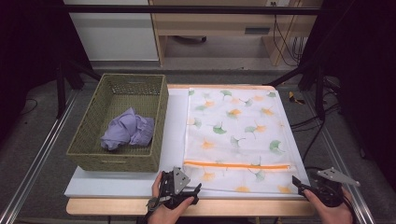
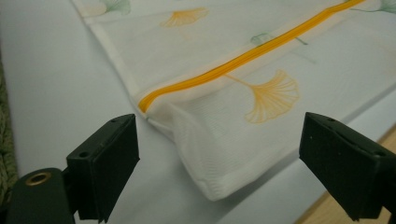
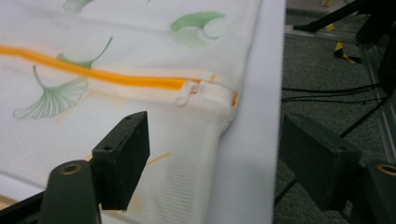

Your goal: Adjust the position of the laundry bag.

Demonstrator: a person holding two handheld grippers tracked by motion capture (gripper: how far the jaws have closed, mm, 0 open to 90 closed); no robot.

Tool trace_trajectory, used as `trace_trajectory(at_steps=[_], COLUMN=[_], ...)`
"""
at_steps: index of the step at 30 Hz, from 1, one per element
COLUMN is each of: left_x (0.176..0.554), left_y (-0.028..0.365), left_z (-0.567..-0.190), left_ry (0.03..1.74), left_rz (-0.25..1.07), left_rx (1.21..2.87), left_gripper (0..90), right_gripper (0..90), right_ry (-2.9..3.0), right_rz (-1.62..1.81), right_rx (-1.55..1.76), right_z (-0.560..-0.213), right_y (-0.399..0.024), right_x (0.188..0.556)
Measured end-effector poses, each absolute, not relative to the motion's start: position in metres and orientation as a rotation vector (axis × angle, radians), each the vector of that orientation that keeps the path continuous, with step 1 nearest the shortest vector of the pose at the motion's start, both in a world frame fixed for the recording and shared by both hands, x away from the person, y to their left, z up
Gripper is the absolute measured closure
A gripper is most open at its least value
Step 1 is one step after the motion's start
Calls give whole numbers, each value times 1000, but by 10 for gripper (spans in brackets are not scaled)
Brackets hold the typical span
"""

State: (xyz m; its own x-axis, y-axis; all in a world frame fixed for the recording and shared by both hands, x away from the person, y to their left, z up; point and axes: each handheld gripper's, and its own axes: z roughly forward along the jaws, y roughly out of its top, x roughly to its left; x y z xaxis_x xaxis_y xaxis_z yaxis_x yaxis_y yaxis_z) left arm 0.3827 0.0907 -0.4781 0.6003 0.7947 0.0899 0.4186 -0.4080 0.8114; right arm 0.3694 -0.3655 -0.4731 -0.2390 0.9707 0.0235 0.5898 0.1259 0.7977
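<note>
The mesh laundry bag [image 1: 236, 135] lay flat on the white table [image 1: 121, 182], its orange zipper [image 1: 236, 165] shut, just right of the wicker basket [image 1: 88, 154] holding a lilac cloth [image 1: 127, 129]. At its near corners waited the left gripper [image 1: 198, 189] and right gripper [image 1: 297, 184] — both wide open, holding nothing.

Grey carpet floor [image 1: 42, 140], wooden desk [image 1: 219, 23] behind.

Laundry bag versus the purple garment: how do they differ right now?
The laundry bag lies flat on the table, white with leaf prints and an orange zipper; the purple garment is plain and crumpled inside the basket. Both are soft fabric, and neither is gripped.
</note>
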Motion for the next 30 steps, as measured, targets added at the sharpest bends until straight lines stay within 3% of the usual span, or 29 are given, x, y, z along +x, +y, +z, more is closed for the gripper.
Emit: trace_trajectory(at_steps=[6,13,25,30], left_x=[388,389,388,388], left_y=[96,97,91,91], left_z=[-485,-487,-491,-492], left_ry=[1022,1039,1030,1030], left_rz=[559,560,548,534], left_rx=[2036,2027,2055,2039], left_gripper=[158,146,293,447], right_gripper=[193,257,522,731], right_ry=[1955,1975,2023,2032], right_rz=[932,924,892,881], right_rx=[1494,1506,1480,1455], right_z=[-478,-479,-481,-479], right_y=[-357,-353,-350,-347], right_x=[372,373,375,375])
